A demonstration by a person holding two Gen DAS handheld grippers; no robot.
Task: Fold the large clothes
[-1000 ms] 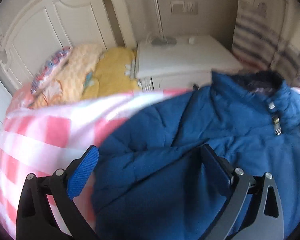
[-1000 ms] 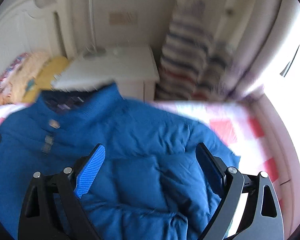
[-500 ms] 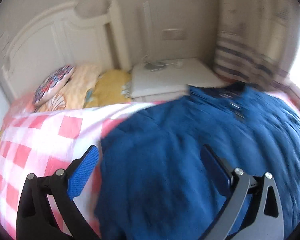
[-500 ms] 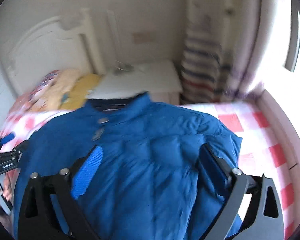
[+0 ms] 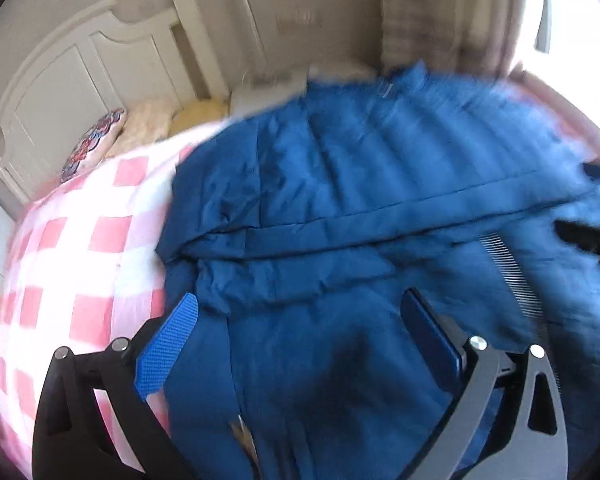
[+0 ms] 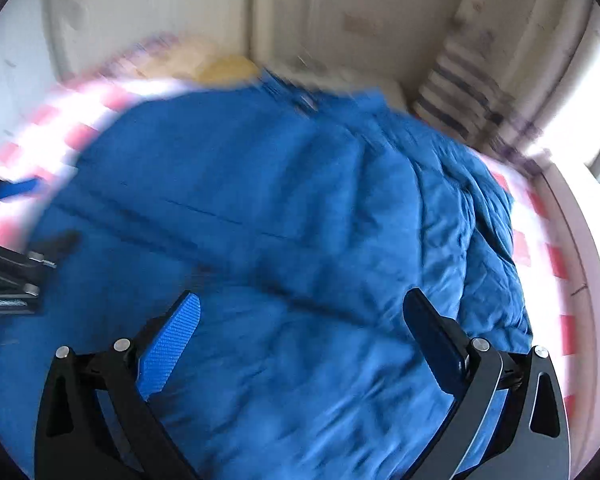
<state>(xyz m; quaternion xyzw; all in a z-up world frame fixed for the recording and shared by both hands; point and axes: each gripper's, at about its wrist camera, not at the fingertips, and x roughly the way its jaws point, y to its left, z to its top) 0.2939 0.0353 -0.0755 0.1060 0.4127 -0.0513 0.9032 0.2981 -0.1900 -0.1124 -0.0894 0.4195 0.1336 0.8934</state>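
A large blue padded jacket (image 5: 360, 208) lies spread on a bed with a pink-and-white checked cover (image 5: 72, 248), its collar toward the nightstand. My left gripper (image 5: 300, 316) hangs open above the jacket's lower left part, nothing between its fingers. In the right wrist view the same jacket (image 6: 284, 216) fills the frame. My right gripper (image 6: 300, 312) is open above the jacket's lower right part, with only air between its fingers. The right gripper's black frame (image 5: 592, 240) shows at the right edge of the left wrist view. The left gripper (image 6: 8, 276) shows at the left edge of the right wrist view.
A white headboard (image 5: 80, 76) stands behind the bed with pillows (image 5: 96, 144) against it. A white nightstand (image 5: 268, 92) sits beyond the jacket's collar. A striped curtain (image 6: 464, 92) hangs at the far right beside a bright window (image 5: 572, 20).
Both grippers have drawn back from the jacket's collar toward its hem, so more of the jacket shows. The jacket lies unmoved and both grippers stay open.
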